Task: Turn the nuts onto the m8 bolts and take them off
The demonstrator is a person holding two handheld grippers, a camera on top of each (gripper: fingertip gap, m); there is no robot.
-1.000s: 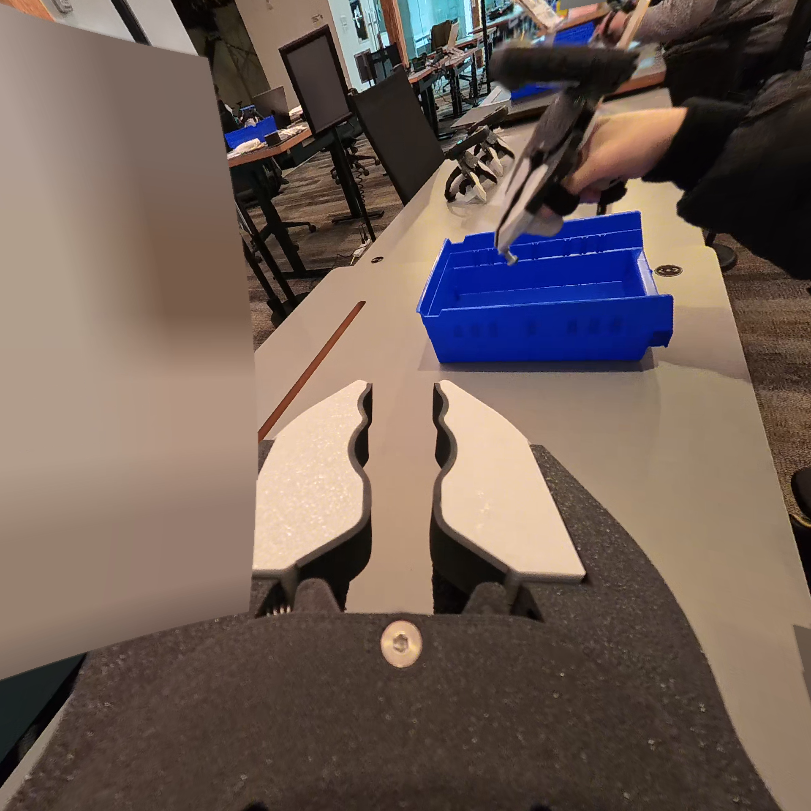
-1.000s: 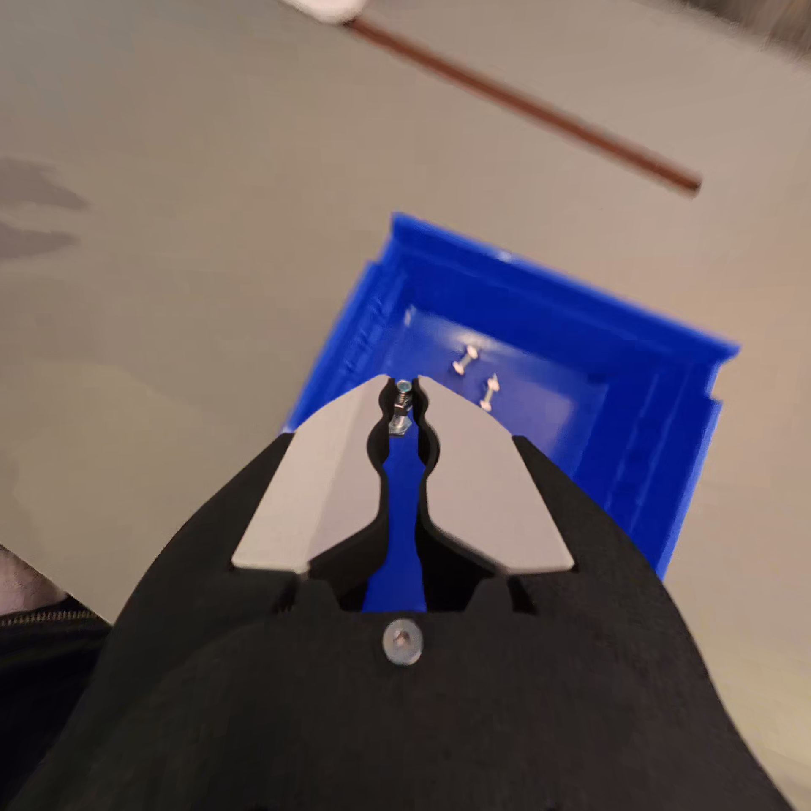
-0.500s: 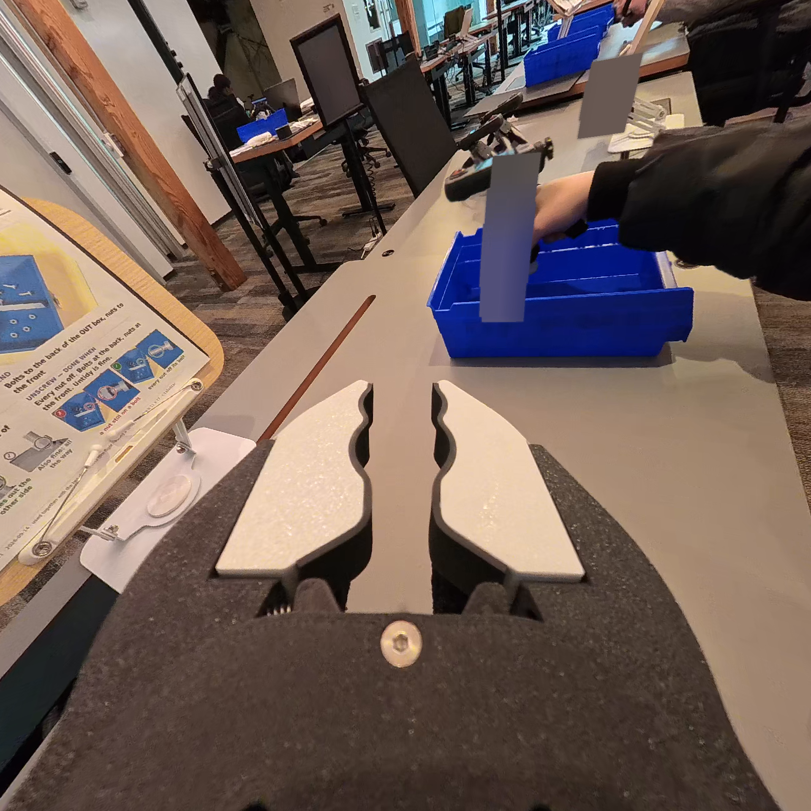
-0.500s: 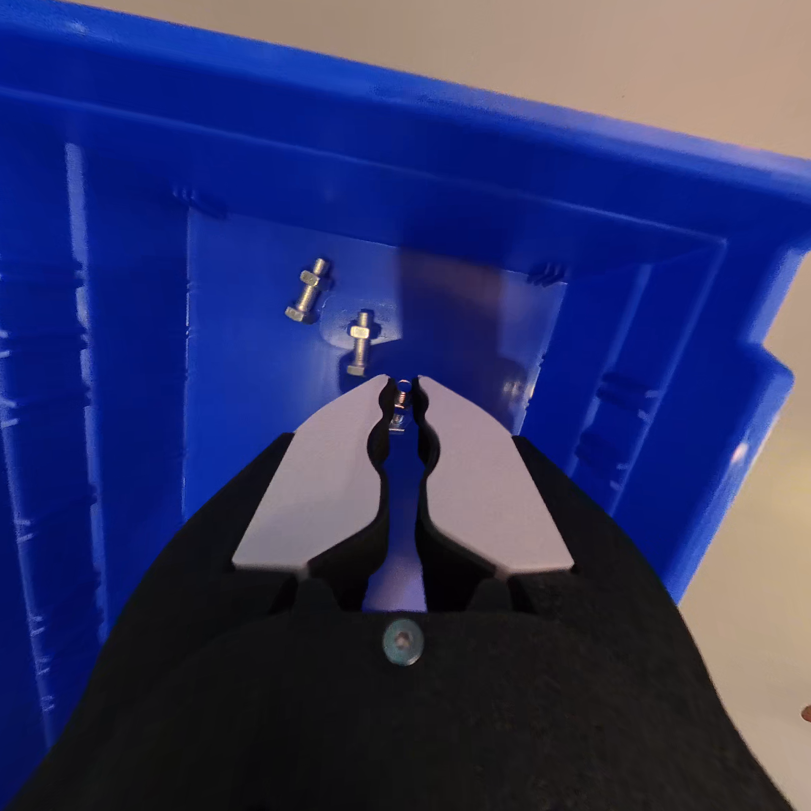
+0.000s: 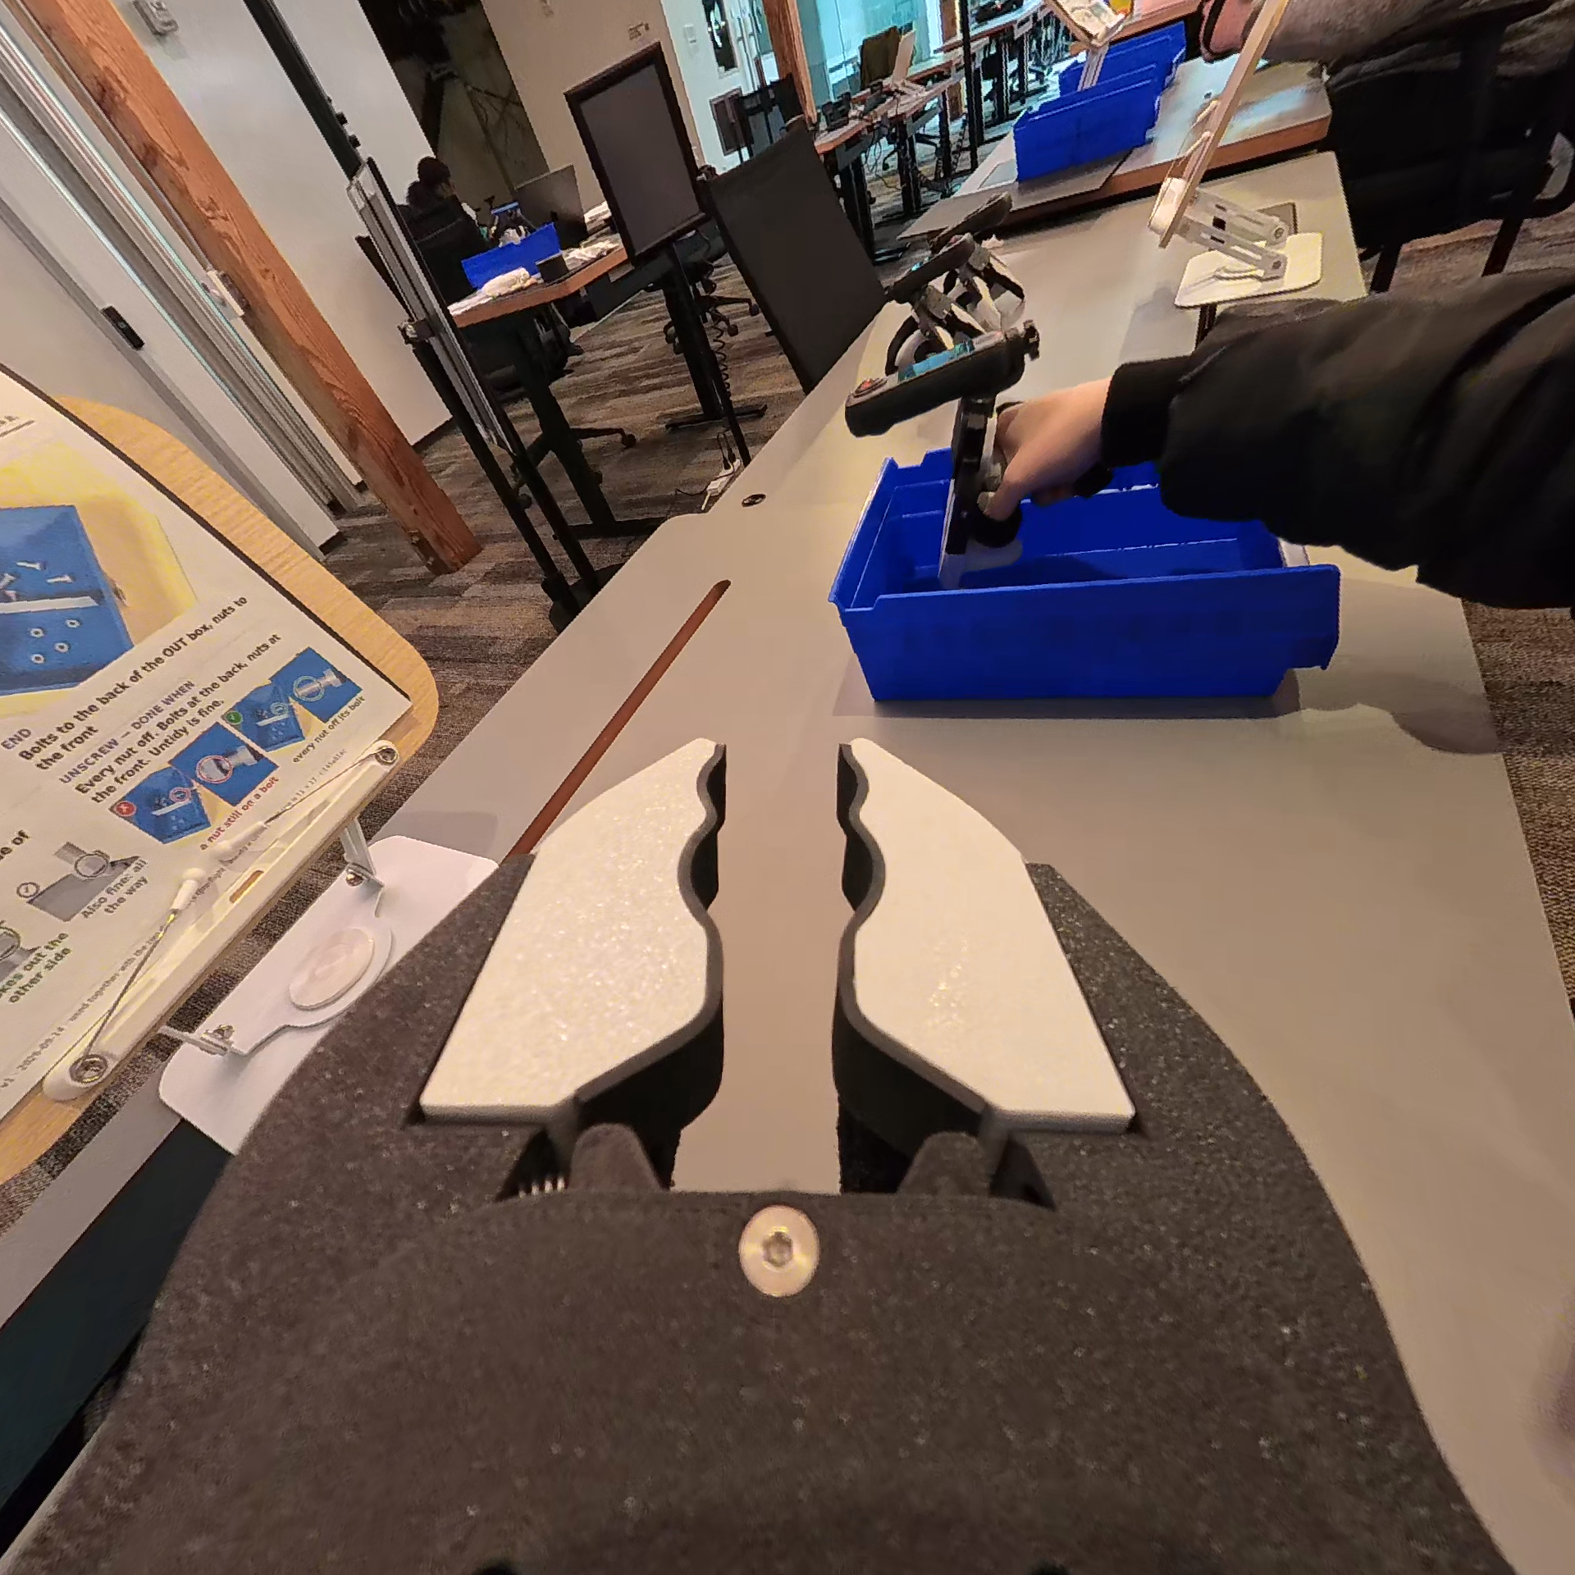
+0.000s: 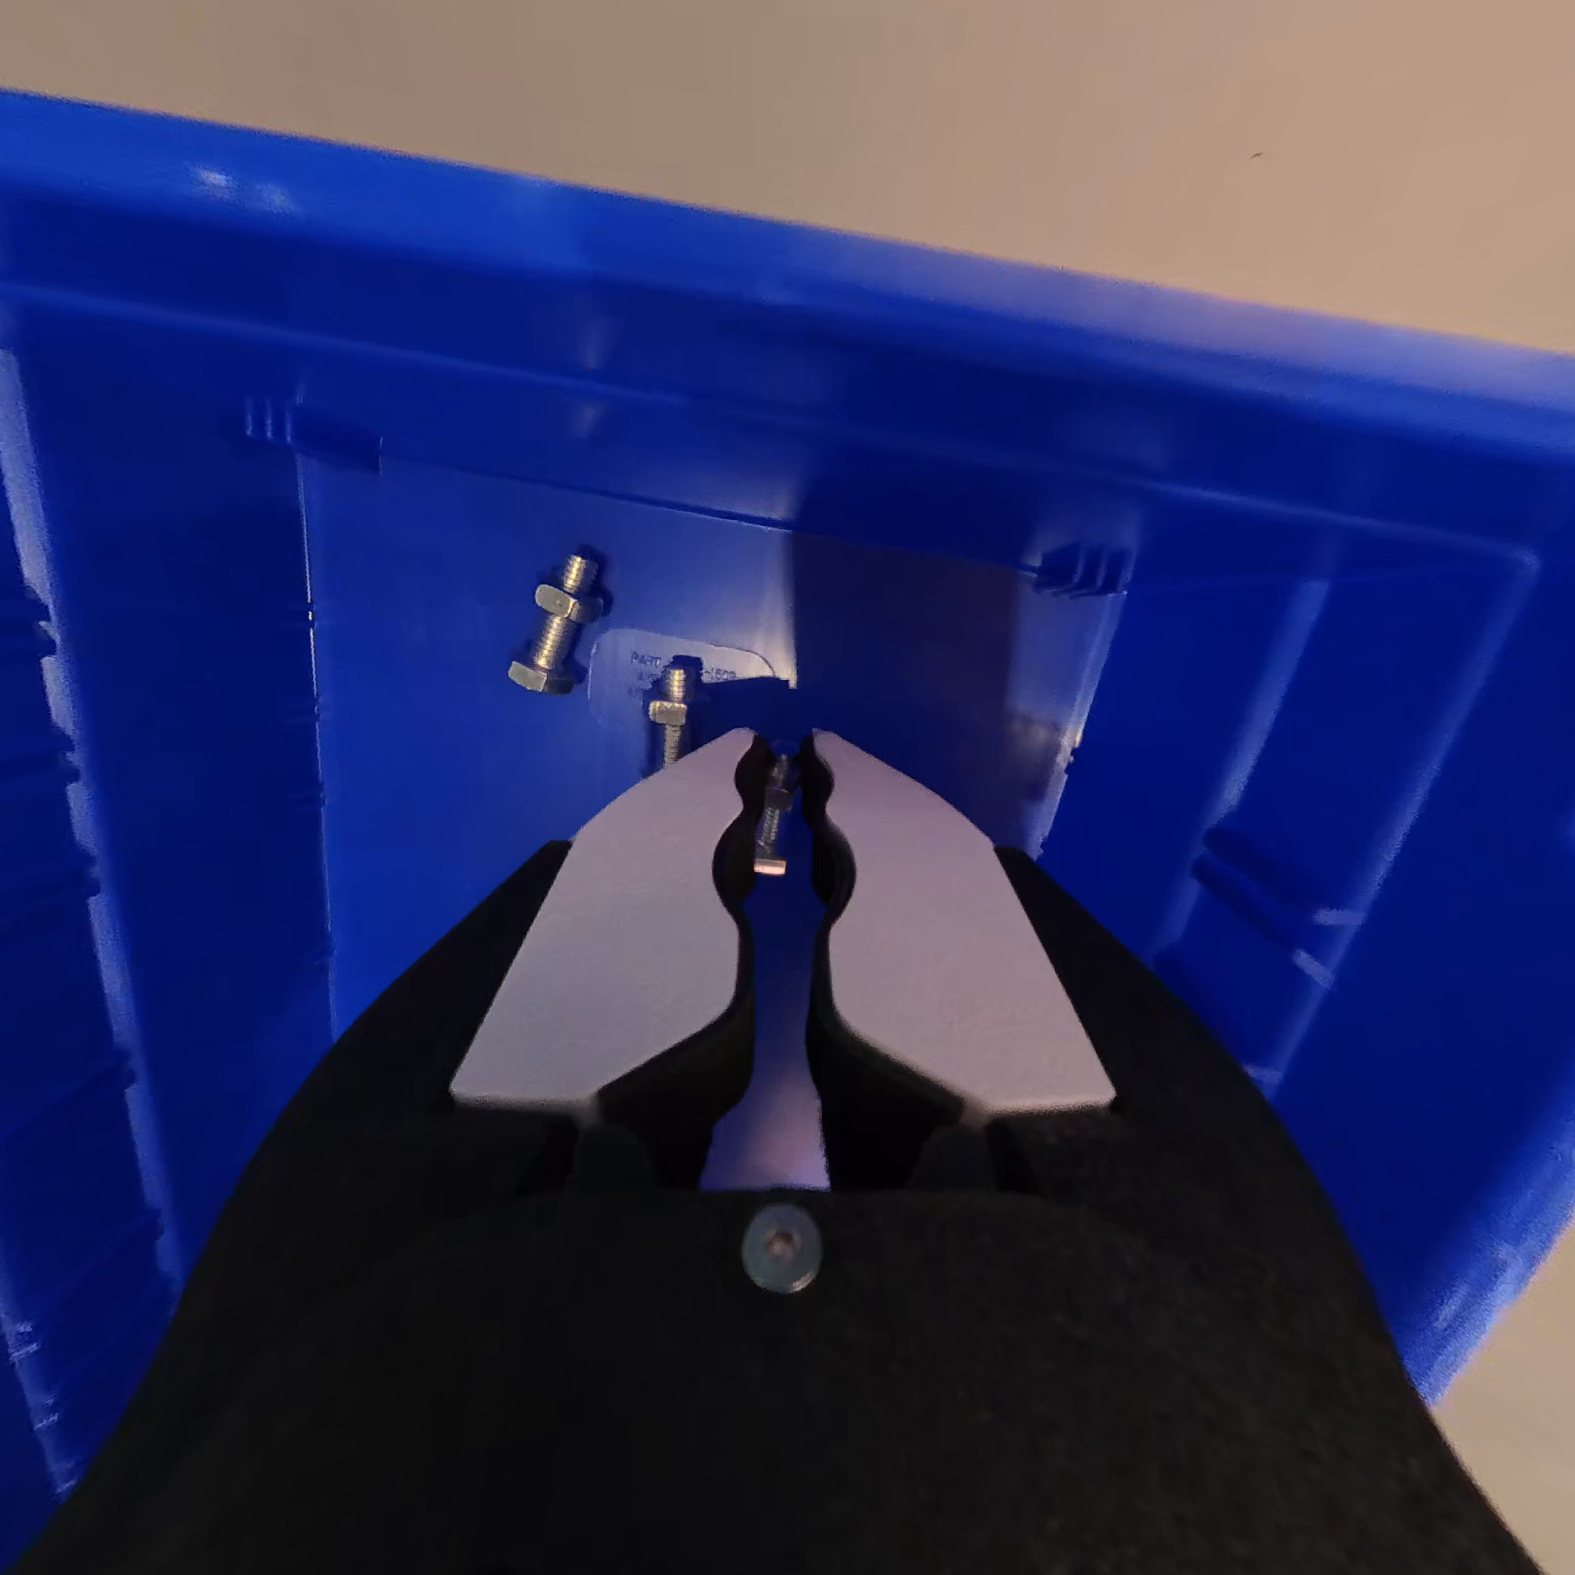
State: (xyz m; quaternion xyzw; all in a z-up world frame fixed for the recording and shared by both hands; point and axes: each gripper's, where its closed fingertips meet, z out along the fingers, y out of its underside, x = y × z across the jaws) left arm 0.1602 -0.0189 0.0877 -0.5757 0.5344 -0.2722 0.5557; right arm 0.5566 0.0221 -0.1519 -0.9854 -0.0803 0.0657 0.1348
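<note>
My right gripper (image 6: 782,740) is down inside the blue bin (image 6: 852,281), close to its floor. It is shut on a silver bolt with a nut on it (image 6: 774,818); the threaded end sits between the fingertips and the head points back toward the camera. Two more bolts with nuts lie on the bin floor, one (image 6: 556,622) to the left and one (image 6: 673,707) just beyond my left fingertip. In the left wrist view a hand holds that gripper (image 5: 972,528) in the bin (image 5: 1082,635). My left gripper (image 5: 781,750) is open and empty above the grey table (image 5: 1108,852).
An instruction board on a white stand (image 5: 128,724) stands at the table's left edge. A brown slot (image 5: 631,707) runs along the table. Spare grippers (image 5: 954,290) and another stand (image 5: 1227,247) lie beyond the bin. A dark sleeve (image 5: 1364,426) reaches over the bin's right side. Across from one pair of fingers to the other is roughly 45 cm.
My right gripper came down from above the bin into it, carrying the bolt with its nut, and now sits near the floor. My left gripper stayed open over the table.
</note>
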